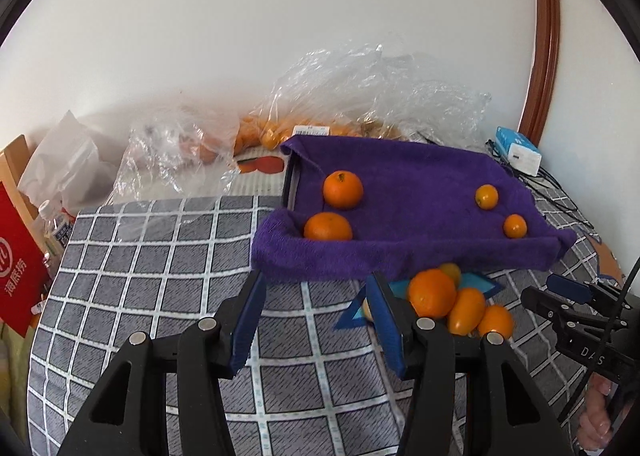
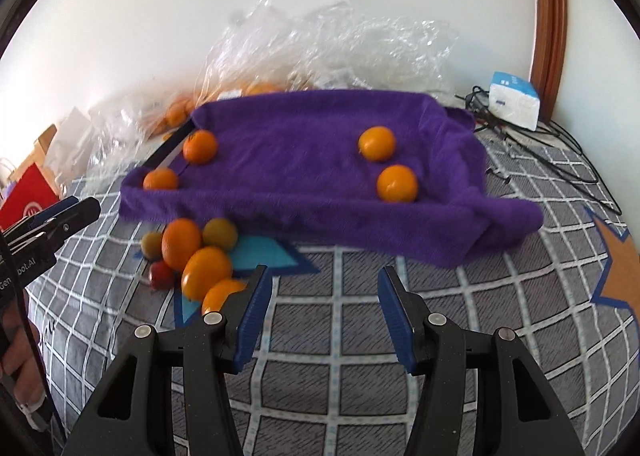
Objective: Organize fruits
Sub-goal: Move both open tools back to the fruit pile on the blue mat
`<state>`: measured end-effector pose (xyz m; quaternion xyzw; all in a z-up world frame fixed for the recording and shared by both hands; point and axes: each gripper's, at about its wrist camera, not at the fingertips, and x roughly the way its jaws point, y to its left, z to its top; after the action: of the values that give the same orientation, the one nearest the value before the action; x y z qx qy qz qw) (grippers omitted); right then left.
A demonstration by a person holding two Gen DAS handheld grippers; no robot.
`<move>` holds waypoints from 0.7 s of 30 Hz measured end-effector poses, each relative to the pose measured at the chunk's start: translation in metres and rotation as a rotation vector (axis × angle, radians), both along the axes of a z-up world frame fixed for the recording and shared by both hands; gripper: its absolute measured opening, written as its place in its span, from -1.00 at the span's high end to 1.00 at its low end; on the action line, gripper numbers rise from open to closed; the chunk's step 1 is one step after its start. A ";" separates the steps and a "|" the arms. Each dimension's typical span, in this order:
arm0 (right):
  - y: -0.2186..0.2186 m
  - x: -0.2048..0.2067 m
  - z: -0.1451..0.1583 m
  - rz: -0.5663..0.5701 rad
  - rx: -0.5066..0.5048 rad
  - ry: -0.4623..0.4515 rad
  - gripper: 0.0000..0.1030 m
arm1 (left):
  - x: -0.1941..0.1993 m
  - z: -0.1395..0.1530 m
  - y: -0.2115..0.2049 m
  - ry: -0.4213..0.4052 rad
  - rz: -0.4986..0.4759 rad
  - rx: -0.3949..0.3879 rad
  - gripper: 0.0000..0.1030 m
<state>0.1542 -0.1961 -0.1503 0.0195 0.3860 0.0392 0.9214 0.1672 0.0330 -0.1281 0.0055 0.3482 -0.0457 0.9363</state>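
Sorting looks partly done: four fruits already sit in the purple towel-lined tray (image 2: 304,176), two darker oranges at its left end and two paler ones at its right, while a loose pile of fruit (image 2: 200,256) lies on the checked cloth (image 2: 340,340) just outside the tray's near wall.

Left gripper (image 1: 316,316): fingers spread wide, nothing between them. The pile sits just beyond and outside its right finger, touching or nearly so; the exact contact cannot be told.

Right gripper (image 2: 322,312): fingers also spread wide and empty. The pile lies just off its left finger, partly hidden behind that fingertip.

Judgement on the step in hand: picking one fruit from the pile. The top orange (image 2: 181,242) seems the cleanest choice, since pulling a lower one would likely set the others rolling. Centre the fruit between the pads before closing, and close gently.

Materials: fruit skins are smooth, glossy and rounded; some are oval, and one small red fruit (image 2: 161,274) lies at the pile's edge. The towel is plush and should stop rolling. Crinkled clear plastic bags (image 2: 320,44) stand behind the tray.
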 end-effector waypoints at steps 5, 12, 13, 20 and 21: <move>0.012 -0.004 -0.007 0.033 0.032 0.011 -0.06 | -0.006 -0.022 0.020 0.069 0.052 -0.024 0.03; 0.020 -0.005 -0.007 0.077 0.071 0.031 -0.06 | -0.008 -0.037 0.033 0.104 0.109 -0.048 -0.02; 0.022 -0.007 -0.007 0.084 0.070 0.031 -0.06 | -0.009 -0.037 0.035 0.100 0.119 -0.054 -0.06; 0.031 -0.010 -0.011 0.120 0.095 0.030 -0.09 | -0.007 -0.044 0.044 0.121 0.164 -0.096 -0.08; 0.033 -0.009 -0.012 0.126 0.094 0.035 -0.10 | -0.007 -0.045 0.044 0.121 0.165 -0.095 -0.08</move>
<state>0.1452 -0.1629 -0.1623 0.0390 0.4003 0.1148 0.9083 0.1606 0.0768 -0.1729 -0.0702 0.4009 0.0149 0.9133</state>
